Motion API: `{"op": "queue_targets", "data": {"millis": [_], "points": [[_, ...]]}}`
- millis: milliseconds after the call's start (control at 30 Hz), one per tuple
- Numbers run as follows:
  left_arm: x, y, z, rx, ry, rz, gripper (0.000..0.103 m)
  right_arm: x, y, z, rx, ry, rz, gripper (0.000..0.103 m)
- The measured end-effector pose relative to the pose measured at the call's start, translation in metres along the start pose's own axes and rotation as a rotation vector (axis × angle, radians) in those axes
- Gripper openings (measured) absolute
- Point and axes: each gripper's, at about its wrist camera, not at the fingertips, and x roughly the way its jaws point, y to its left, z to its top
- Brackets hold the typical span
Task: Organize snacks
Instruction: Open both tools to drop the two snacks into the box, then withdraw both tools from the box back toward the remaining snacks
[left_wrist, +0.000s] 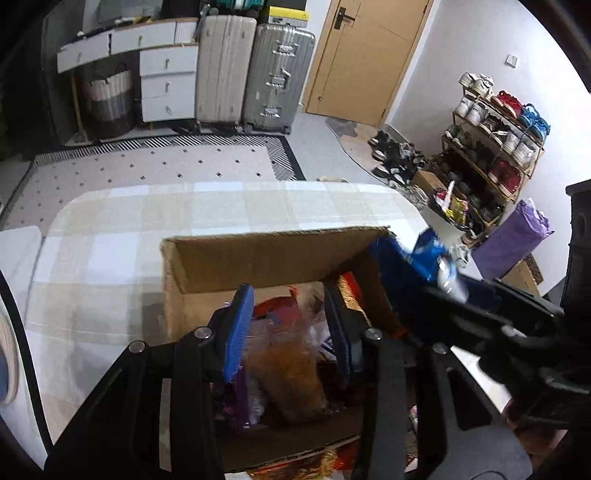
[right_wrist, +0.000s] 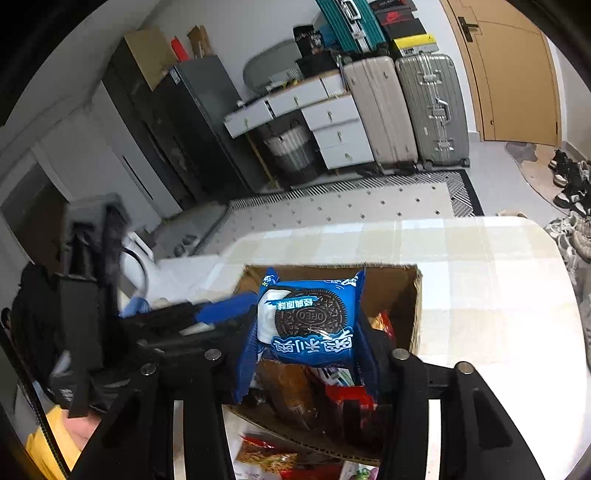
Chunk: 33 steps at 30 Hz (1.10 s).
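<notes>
The right claw (right_wrist: 308, 332) is holding the blue Oreo pack (right_wrist: 310, 321) loosely over the cardboard box (right_wrist: 402, 280), the left claw (left_wrist: 291, 328) is hanging empty and half-open, so the pack may be slipping onto the desk (right_wrist: 480, 295).

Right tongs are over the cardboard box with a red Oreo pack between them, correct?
Not quite: the Oreo pack is blue, not red. The right wrist view shows it upright between the fingers of the right tongs, above the open cardboard box of snacks. The rest stands.

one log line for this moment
right gripper: oreo pack between fingers, over box | left gripper: over snacks in box
</notes>
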Motion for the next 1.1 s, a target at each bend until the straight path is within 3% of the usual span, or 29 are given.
{"op": "queue_targets", "data": {"millis": [100,433,600,867,933,1100], "points": [[-0.010,0.006,-0.003,-0.032,-0.012,-0.016,0.049,0.009,-0.002,-0.003,-0.007,0.038,-0.010,0.054],[-0.035,0.009,-0.012,-0.034,-0.008,-0.019,0.055,-0.013,0.002,-0.008,-0.007,-0.014,-0.031,0.055],[-0.065,0.002,-0.026,-0.041,-0.029,-0.043,0.068,-0.049,0.010,-0.014,-0.022,-0.063,-0.037,0.057],[-0.135,-0.026,-0.056,-0.015,-0.092,-0.055,0.071,-0.120,0.036,-0.040,-0.053,-0.177,-0.033,0.059],[-0.158,-0.037,-0.064,0.001,-0.117,-0.038,0.076,-0.142,0.046,-0.048,-0.069,-0.211,-0.026,0.060],[-0.221,-0.062,-0.092,0.043,-0.209,-0.011,0.082,-0.189,0.076,-0.072,-0.128,-0.291,-0.029,0.073]]}}
